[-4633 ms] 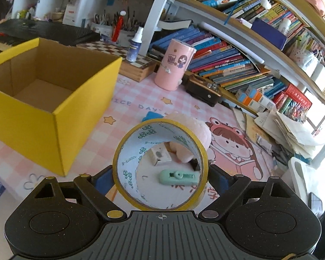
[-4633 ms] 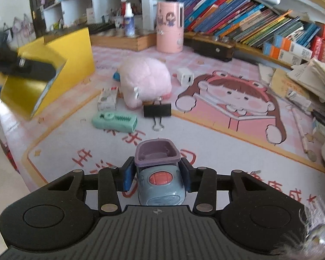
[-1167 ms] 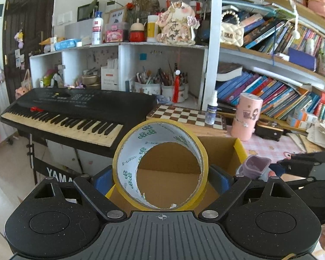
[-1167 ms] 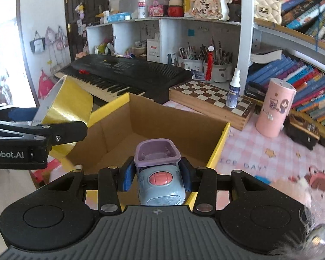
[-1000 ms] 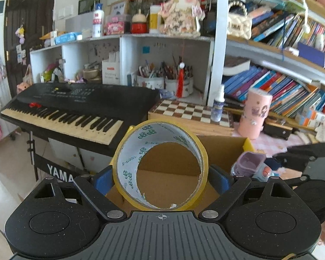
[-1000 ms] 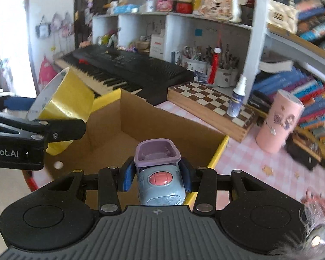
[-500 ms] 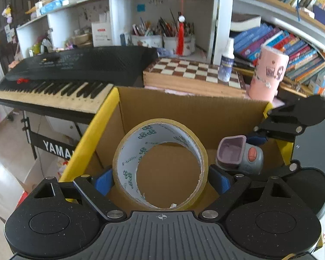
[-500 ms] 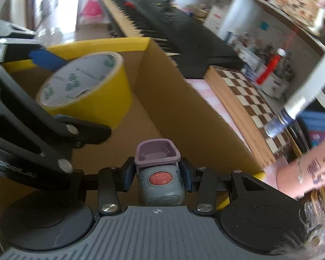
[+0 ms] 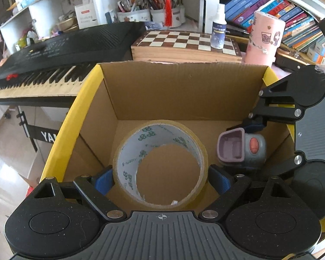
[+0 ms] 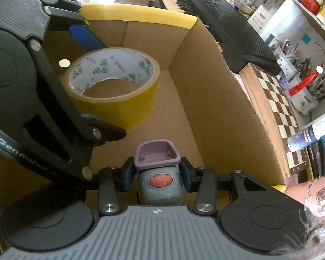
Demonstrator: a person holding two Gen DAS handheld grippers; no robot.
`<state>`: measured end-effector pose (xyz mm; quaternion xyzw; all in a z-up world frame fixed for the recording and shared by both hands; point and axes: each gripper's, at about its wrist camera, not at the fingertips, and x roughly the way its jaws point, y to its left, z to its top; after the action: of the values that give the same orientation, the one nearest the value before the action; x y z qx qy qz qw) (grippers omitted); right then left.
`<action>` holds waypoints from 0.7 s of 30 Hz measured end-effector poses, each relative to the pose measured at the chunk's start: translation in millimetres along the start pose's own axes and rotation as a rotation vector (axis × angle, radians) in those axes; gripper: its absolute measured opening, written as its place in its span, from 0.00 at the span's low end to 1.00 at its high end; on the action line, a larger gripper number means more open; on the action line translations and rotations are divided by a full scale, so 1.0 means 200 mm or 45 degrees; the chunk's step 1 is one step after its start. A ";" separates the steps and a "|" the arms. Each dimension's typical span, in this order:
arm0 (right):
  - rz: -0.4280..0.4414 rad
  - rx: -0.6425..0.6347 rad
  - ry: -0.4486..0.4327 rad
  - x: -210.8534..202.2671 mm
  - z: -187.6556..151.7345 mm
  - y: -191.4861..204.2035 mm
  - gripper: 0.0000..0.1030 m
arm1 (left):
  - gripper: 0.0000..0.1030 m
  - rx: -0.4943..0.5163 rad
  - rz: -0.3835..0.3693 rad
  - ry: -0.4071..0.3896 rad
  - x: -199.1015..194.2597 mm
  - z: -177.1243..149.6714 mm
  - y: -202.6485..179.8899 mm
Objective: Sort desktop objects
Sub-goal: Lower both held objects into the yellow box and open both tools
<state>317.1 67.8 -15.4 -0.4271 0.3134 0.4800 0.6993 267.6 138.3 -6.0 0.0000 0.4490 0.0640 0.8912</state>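
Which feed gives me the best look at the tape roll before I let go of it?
The right wrist view: it shows the tape roll from the side, its yellow outer band and printed core, clamped in the left tongs inside the cardboard box. The left wrist view sees only down its hollow core.

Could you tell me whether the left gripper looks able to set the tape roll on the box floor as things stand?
Probably yes: the left gripper holds the tape roll inside the open cardboard box, with bare floor beneath it and the right gripper's toy off to the side.
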 end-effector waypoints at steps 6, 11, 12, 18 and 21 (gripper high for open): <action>0.003 0.003 -0.010 0.00 0.00 -0.02 0.39 | 0.90 0.011 0.049 -0.099 -0.05 -0.01 -0.03; -0.045 0.030 -0.071 -0.08 -0.01 -0.02 0.40 | 0.91 0.000 0.053 -0.249 -0.18 -0.02 -0.04; -0.057 0.041 -0.091 -0.11 -0.01 -0.02 0.42 | 0.91 -0.006 0.051 -0.277 -0.22 -0.02 -0.04; -0.206 0.204 -0.260 -0.39 -0.07 0.01 0.44 | 0.92 -0.098 0.024 -0.433 -0.43 -0.04 0.02; -0.238 0.316 -0.350 -0.52 -0.12 0.04 0.43 | 0.92 -0.125 0.015 -0.481 -0.51 -0.08 0.04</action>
<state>273.6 4.9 59.8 -0.2953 0.2308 0.4246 0.8242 194.1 134.5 67.2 -0.0288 0.2700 0.0897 0.9582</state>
